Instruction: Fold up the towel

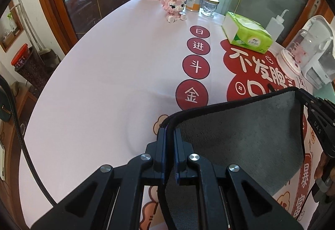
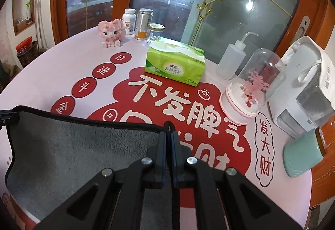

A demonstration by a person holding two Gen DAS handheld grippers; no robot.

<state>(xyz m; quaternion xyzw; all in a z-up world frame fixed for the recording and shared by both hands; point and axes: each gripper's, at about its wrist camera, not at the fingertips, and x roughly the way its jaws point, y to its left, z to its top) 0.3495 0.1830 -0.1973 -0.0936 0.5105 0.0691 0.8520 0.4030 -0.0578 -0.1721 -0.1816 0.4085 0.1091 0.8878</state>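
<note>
A grey towel (image 1: 240, 137) with a black hem hangs stretched between my two grippers above the table. My left gripper (image 1: 169, 131) is shut on its left top corner. In the left wrist view the right gripper (image 1: 309, 102) pinches the far corner. In the right wrist view my right gripper (image 2: 168, 134) is shut on the towel's (image 2: 83, 150) right top corner, and the left gripper (image 2: 6, 116) holds the other corner at the frame's left edge. The towel's lower part drapes down toward the table.
The table (image 1: 94, 83) has a pink and red printed cloth. At the back stand a pink block figure (image 1: 173, 6), bottles and a jar (image 1: 209, 5). A green tissue pack (image 2: 174, 65), squeeze bottle (image 2: 232, 58), glass dome (image 2: 251, 87), white appliance (image 2: 303, 87) and teal pouch (image 2: 303, 156) stand at right.
</note>
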